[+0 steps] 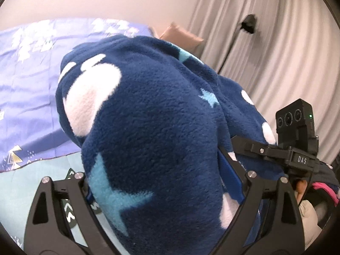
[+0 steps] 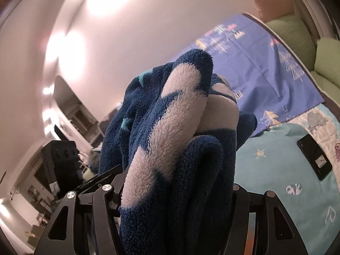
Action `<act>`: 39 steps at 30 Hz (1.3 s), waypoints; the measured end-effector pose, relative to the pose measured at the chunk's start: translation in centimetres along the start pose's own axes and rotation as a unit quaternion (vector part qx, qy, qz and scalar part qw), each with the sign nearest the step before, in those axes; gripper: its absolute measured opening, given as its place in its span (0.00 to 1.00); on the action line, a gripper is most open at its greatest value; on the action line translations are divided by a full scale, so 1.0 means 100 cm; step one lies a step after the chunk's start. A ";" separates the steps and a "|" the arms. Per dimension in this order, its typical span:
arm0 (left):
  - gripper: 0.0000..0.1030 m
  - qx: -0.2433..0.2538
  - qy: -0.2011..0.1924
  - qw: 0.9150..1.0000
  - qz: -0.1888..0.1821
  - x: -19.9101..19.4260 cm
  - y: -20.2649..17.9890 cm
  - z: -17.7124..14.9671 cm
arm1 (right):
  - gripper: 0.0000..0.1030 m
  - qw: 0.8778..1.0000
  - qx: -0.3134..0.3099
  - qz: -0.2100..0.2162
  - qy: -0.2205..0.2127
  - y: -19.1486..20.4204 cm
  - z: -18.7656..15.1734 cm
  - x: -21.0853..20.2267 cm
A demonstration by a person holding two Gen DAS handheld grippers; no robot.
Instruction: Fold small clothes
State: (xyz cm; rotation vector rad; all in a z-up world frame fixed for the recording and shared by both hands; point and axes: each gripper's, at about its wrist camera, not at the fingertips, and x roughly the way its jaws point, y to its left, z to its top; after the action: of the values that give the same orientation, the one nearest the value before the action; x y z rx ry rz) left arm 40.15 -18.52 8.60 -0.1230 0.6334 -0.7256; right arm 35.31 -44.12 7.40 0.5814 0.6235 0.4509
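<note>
Currently I hold the fleece garment (image 1: pixel 148 116) lifted above the bed (image 1: pixel 31 85), filling centre frame, apparently to shake it out. My left hand-held gripper (image 1: pixel 165 191) pinches bunched fleece; my right hand-held gripper (image 2: pixel 176 191) likewise clamps a thick fold.

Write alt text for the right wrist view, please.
A dark blue fleece garment with white and light blue shapes fills the centre, bunched in the black right gripper. Behind it lie a turquoise patterned bedspread and a black phone.
</note>
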 end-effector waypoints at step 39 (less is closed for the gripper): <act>1.00 0.104 -0.025 0.980 0.166 -0.047 -0.019 -0.132 | 0.86 0.970 -0.059 -0.235 -0.016 -0.015 -0.159 -0.042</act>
State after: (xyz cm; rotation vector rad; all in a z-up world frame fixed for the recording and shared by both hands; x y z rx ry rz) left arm 28.72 -15.43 0.83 0.1557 0.5101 -0.4595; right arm 22.23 -41.81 -2.35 0.3107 0.6738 0.0324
